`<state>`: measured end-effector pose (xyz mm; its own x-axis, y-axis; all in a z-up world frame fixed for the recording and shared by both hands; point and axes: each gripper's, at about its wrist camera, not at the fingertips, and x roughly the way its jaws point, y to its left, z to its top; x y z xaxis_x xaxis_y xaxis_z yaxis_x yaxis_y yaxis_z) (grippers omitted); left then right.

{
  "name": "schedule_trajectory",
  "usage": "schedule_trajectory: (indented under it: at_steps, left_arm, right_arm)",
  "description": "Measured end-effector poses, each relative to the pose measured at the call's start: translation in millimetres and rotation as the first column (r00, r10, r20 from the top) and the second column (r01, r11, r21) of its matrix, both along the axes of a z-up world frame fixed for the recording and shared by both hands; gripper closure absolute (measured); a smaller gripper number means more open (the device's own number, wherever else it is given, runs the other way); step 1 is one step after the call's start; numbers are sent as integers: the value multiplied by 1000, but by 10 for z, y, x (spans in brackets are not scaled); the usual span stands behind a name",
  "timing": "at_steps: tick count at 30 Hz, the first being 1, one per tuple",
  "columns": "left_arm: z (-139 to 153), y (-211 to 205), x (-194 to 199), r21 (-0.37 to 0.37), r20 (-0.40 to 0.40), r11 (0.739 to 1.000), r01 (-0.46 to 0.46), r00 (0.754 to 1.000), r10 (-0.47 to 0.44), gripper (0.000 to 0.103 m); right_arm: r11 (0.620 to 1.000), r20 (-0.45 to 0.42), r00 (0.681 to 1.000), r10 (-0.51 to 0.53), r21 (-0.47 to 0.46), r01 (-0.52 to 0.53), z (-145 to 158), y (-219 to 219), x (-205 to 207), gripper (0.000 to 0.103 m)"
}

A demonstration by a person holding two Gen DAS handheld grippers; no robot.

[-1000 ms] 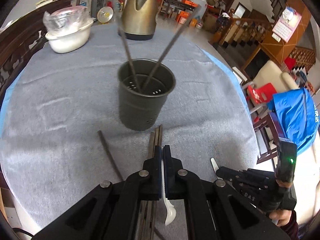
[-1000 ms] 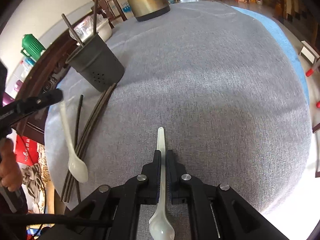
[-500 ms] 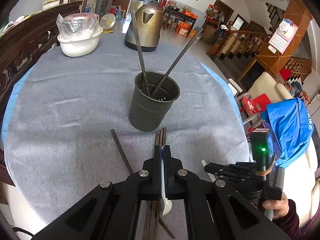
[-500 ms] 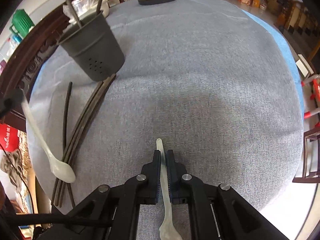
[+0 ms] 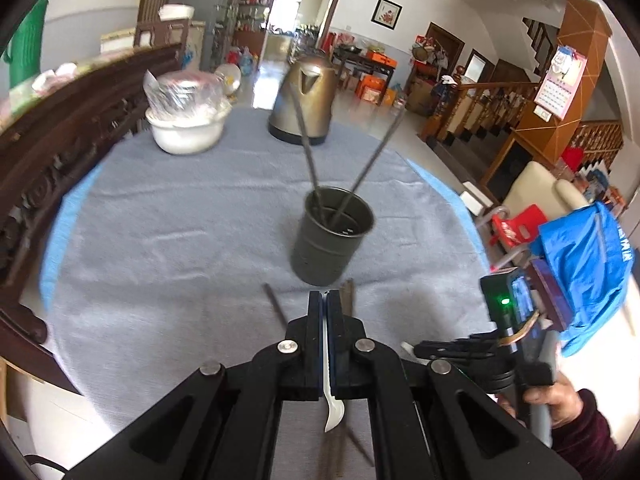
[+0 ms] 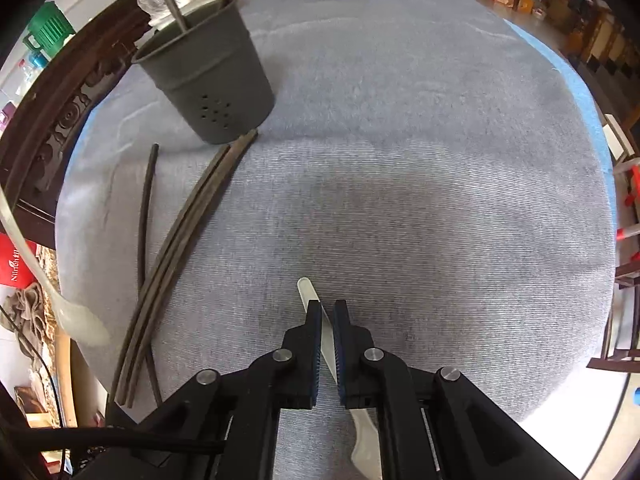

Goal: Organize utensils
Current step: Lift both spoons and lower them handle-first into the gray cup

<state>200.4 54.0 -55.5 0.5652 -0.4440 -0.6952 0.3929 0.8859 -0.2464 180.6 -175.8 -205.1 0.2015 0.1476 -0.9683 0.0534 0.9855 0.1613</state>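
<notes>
Left wrist view. We see the left gripper [image 5: 324, 296] clamped on the thin handle of a white spoon [image 5: 333, 416], whose bowl hangs below the pads, above the grey tablecloth [image 5: 168, 248]. Ahead stands the dark utensil cup [image 5: 330, 242], upright, with two chopsticks [image 5: 306, 140] leaning out of it in a V. Loose chopsticks [image 5: 347, 298] lie on the cloth just in front of the cup, one more [image 5: 274, 306] a little to their left. Behind the cup we note a metal kettle [image 5: 306, 104] and a white bowl [image 5: 186, 134] covered with plastic. At lower right, a hand [image 5: 556, 398] holds the right gripper [image 5: 452, 350].

Right wrist view. We see the right gripper [image 6: 327, 312] pointing steeply down at the cloth [image 6: 420, 184], its jaws nearly closed on the handle of a second white spoon [image 6: 326, 348]; the handle tip pokes out past the fingertips and the bowl shows below. The cup [image 6: 212, 80] stands at upper left, the bundle of chopsticks [image 6: 188, 252] running from its base toward the table's near edge. The first spoon [image 6: 76, 320] hangs at far left, off the cloth.
</notes>
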Motion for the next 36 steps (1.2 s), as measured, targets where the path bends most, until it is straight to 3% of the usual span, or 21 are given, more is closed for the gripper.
schedule_trajectory:
  at_steps: [5, 11, 20, 28, 32, 36]
  left_arm:
    - [-89, 116, 16, 46, 16, 998, -38, 999, 37, 101]
    - [-270, 178, 59, 47, -24, 998, -49, 998, 50, 101]
    - [-325, 205, 61, 38, -29, 998, -45, 999, 46, 101]
    - [-298, 156, 15, 42, -23, 999, -26, 999, 27, 101]
    - [-291, 154, 7, 44, -23, 999, -28, 999, 29, 101]
    - [-287, 161, 7, 44, -27, 999, -30, 999, 31, 101]
  right_arm:
    - [1000, 3, 1000, 10, -15, -10, -5, 57, 6, 92]
    - [999, 42, 999, 16, 44, -18, -21, -18, -48, 70]
    - [983, 69, 981, 182, -27, -180, 99, 202, -224, 70]
    - [966, 11, 972, 236, -113, -233, -96, 328, 6, 71]
    - [951, 6, 959, 282, -133, -279, -110, 415, 1, 92]
    - [944, 18, 954, 300, -147, -295, -102, 490, -2, 93]
